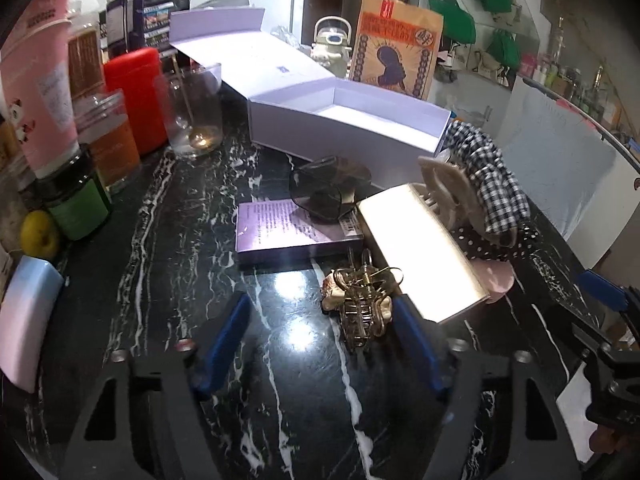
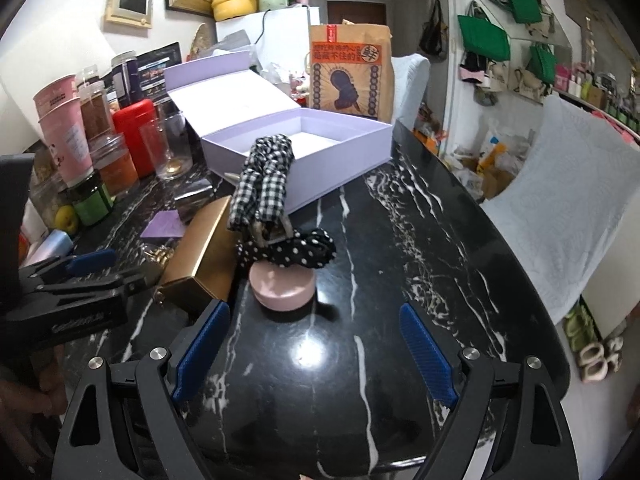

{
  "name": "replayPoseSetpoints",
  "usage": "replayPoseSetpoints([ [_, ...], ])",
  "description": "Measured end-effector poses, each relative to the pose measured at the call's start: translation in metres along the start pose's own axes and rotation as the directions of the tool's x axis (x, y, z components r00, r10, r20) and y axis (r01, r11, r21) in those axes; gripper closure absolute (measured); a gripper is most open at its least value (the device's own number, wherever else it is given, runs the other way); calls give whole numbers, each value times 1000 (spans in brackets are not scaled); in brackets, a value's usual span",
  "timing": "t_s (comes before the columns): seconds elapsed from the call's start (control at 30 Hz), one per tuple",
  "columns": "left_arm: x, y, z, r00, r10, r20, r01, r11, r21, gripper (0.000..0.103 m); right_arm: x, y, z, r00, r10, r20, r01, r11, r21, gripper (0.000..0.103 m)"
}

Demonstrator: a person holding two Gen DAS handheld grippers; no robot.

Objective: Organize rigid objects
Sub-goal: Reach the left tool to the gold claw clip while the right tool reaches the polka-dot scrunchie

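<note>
Black marble counter point(image 2: 400, 240) here, pretty cluttered: jars and cups along the left wall, an open lilac box point(image 2: 304, 148) at the back, and a heap of hair stuff and small boxes in the middle. Left gripper point(image 1: 324, 344) is angled down over the near end of the heap, jaws partly apart with nothing clamped. The gold claw clip point(image 1: 362, 308) sits just ahead of it, hard up against the inner side of its right-hand finger rather than centred in the gap, so I'd guess that hand needs to slide a touch toward the gold box point(image 1: 420, 252) before any squeeze. The clip lies roughly lengthwise along the gripper's pointing line, teeth toward the camera. Right gripper point(image 2: 316, 356) hangs wide apart, empty too, with the pink tin point(image 2: 282, 290) a bit ahead and slightly left of centre; the dotted scrunchie point(image 2: 296, 246) is draped on top of it. Left hand looks the nearer one to a grab. Lilac box lies beyond both, further from the left.
</note>
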State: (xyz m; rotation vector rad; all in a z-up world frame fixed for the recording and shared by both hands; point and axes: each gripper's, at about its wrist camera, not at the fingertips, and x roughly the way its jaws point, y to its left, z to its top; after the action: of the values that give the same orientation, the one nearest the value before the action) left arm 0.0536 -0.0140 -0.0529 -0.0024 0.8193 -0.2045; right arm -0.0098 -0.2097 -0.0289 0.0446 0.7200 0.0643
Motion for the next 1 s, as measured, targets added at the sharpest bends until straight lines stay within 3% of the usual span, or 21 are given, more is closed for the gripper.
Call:
replayPoseSetpoints([
  [0.27, 0, 5, -1, 998, 61, 22, -61, 998, 19, 36, 3, -5, -3, 1000, 4, -13, -3, 1000, 15, 15],
  [0.33, 0, 8, -1, 999, 42, 21, -43, 999, 14, 36, 4, -6, -4, 1000, 8, -15, -7, 1000, 17, 15],
  [0.47, 2, 7, -1, 998, -63, 6, 63, 998, 20, 36, 6, -5, -5, 1000, 19, -23, -19, 1000, 18, 15],
  [0.9, 28, -13, 2, 999, -15, -46, 20, 994, 110, 36, 31, -1, -2, 998, 42, -51, -43, 999, -31, 15],
  [1.0, 28, -14, 3, 999, -23, -47, 28, 993, 114, 52, 39, -2, 1, 996, 67, -65, -68, 997, -27, 15],
])
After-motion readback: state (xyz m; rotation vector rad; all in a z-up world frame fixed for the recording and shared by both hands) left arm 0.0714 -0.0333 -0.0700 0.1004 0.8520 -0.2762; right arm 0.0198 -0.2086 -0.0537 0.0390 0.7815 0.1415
